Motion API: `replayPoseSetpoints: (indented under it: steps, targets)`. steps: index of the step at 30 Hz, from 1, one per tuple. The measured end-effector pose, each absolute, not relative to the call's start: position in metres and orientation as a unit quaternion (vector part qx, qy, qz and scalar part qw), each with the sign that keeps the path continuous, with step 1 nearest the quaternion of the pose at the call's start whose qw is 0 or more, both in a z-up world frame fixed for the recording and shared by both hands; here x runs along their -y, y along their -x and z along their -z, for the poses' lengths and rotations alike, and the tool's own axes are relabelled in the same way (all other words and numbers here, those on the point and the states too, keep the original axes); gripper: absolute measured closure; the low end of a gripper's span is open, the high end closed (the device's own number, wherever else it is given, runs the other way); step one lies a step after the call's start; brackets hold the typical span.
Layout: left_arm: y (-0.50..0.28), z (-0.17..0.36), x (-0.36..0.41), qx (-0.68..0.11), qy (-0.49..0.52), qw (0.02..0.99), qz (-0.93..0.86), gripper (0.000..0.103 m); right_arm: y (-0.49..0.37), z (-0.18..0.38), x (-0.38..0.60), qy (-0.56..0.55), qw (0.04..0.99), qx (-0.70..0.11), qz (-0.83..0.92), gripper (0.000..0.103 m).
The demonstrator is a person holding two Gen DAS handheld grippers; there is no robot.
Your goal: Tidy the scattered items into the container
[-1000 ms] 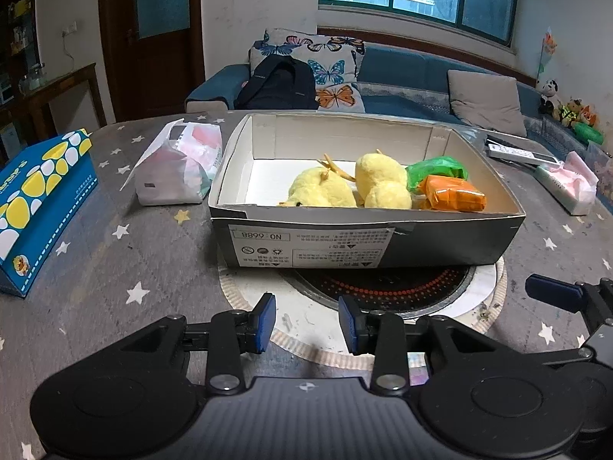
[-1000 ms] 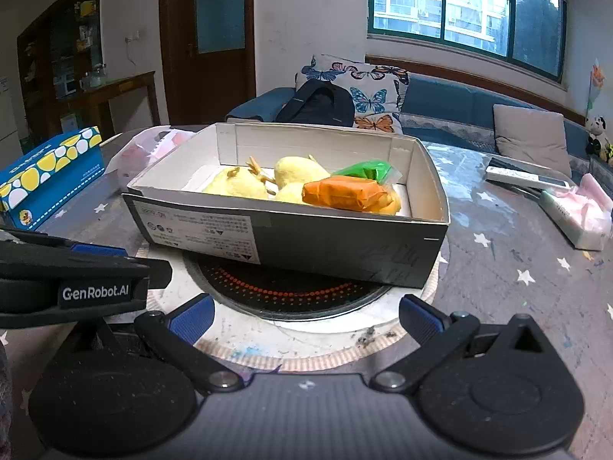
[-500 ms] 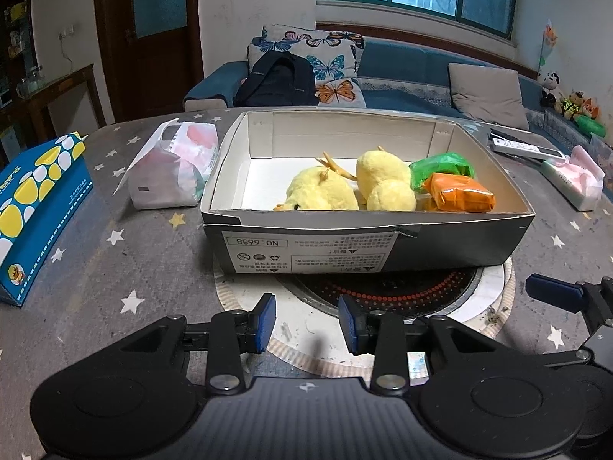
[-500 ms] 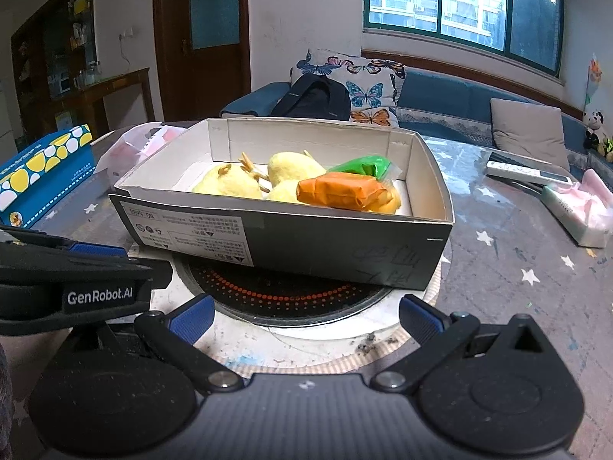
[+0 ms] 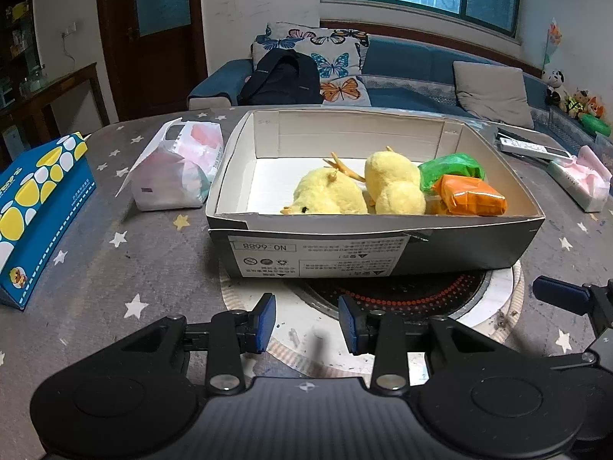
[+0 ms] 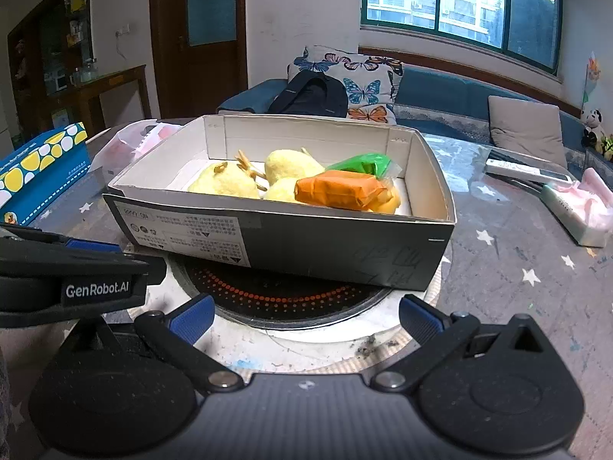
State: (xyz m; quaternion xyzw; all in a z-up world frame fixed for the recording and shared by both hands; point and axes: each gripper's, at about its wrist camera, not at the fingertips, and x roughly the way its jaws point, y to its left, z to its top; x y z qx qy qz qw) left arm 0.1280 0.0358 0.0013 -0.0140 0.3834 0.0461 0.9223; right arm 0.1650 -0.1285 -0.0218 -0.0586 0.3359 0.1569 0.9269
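Note:
An open grey cardboard box (image 5: 383,257) (image 6: 337,253) rests on a round burner plate in the table's middle. Inside lie two yellow plush chicks (image 5: 325,197) (image 6: 226,182), a green packet (image 5: 452,166) (image 6: 362,163) and an orange packet (image 5: 473,197) (image 6: 337,191). My left gripper (image 5: 306,324) hovers in front of the box's near wall, its blue pads a small gap apart with nothing between them. My right gripper (image 6: 302,318) is wide open and empty, also in front of the box. The left gripper's body (image 6: 76,280) shows at the left of the right wrist view.
A blue and yellow tissue box (image 5: 34,207) sits at the table's left. A soft tissue pack (image 5: 180,168) lies left of the box, another (image 5: 582,180) at the right beside a remote (image 5: 532,147). A sofa with cushions stands behind the table.
Both grippers have risen and drawn back a little from the box, so it sits lower in both views. Neither jaw gap has changed.

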Motion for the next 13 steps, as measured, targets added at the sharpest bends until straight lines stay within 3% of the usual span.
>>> replayPoseSetpoints:
  steps: [13]
  targets:
    - [-0.1301, 0.0016, -0.0353, -0.378, 0.008, 0.924, -0.056, 0.069, -0.1704, 0.0255, 0.1281, 0.059, 0.926, -0.339, -0.152, 0.0]
